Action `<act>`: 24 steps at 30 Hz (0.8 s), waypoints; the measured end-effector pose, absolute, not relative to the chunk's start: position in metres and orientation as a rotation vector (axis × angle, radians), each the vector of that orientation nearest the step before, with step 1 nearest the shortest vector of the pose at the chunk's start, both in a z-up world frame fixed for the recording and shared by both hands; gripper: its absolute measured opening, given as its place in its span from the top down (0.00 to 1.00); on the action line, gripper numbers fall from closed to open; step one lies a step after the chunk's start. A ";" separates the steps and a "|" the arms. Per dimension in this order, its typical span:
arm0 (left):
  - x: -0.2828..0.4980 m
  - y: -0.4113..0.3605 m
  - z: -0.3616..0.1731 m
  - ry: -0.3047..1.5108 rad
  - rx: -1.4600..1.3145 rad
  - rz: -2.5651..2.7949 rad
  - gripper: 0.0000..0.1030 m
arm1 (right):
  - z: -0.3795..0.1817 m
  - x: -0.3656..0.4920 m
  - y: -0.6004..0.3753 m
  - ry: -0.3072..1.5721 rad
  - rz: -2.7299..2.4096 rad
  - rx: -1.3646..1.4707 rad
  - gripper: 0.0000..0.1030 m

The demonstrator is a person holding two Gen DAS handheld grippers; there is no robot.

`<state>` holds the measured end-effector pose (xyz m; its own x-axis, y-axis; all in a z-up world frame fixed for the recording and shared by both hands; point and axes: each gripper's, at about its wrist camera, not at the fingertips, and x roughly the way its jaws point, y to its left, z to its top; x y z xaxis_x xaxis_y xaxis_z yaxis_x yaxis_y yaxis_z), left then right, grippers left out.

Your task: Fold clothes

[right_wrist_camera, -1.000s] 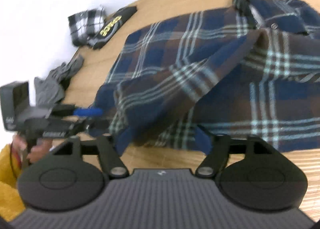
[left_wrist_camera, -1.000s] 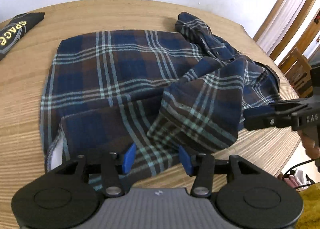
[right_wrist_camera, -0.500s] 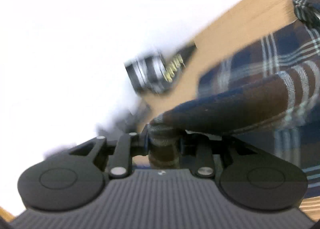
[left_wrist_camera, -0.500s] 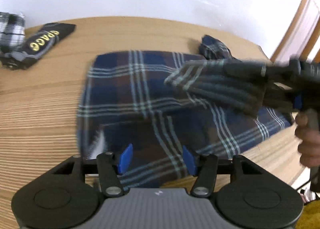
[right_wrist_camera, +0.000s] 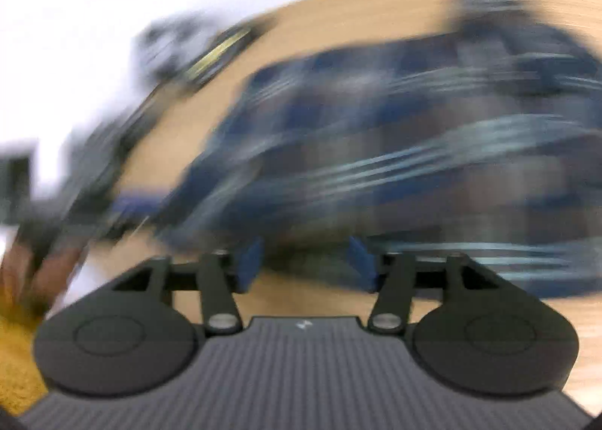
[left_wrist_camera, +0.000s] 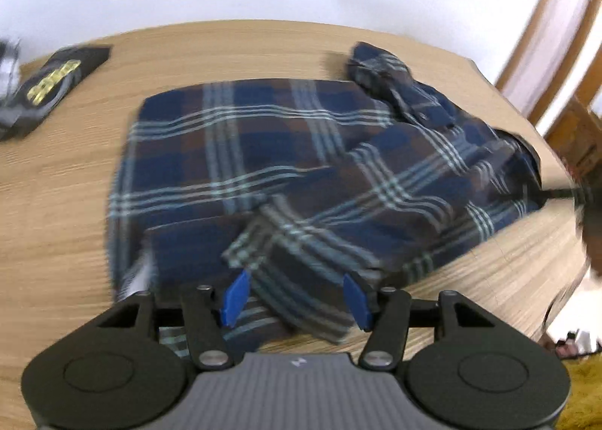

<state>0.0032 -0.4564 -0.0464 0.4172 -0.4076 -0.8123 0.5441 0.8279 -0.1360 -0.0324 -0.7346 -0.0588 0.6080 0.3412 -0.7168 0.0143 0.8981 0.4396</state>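
A blue and brown plaid shirt (left_wrist_camera: 286, 166) lies spread on the round wooden table (left_wrist_camera: 60, 204), with a sleeve folded over its front part and the collar at the far right. My left gripper (left_wrist_camera: 295, 298) is open, low over the shirt's near edge, with sleeve cloth lying between the blue pads (left_wrist_camera: 235, 296). The right wrist view is heavily blurred; there the shirt (right_wrist_camera: 414, 151) fills the middle and my right gripper (right_wrist_camera: 306, 264) is open and empty at its near edge.
A folded black garment with yellow lettering (left_wrist_camera: 56, 84) lies at the table's far left, also seen blurred in the right wrist view (right_wrist_camera: 218, 53). A white wall stands behind. Wooden chairs (left_wrist_camera: 572, 121) stand at the right. Yellow cloth (left_wrist_camera: 579, 392) shows at the lower right.
My right gripper let go of the sleeve it held lifted half a second ago and pulled back; the sleeve now lies flat on the shirt. The left gripper stayed open.
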 end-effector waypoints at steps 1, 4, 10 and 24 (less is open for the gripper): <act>-0.003 -0.466 -0.048 0.960 0.195 -0.610 0.43 | -0.060 -0.037 -0.768 0.895 0.047 0.498 0.33; -0.013 -0.494 -0.056 0.950 0.280 -0.605 0.42 | -0.068 -0.042 -0.844 0.865 -0.228 0.767 0.33; -0.019 -0.522 -0.075 0.973 0.299 -0.495 0.38 | -0.100 -0.012 -0.899 0.900 -0.284 1.073 0.35; -0.018 -0.537 -0.022 0.792 0.468 -0.314 0.81 | -0.070 -0.015 -0.912 0.782 -0.076 0.968 0.91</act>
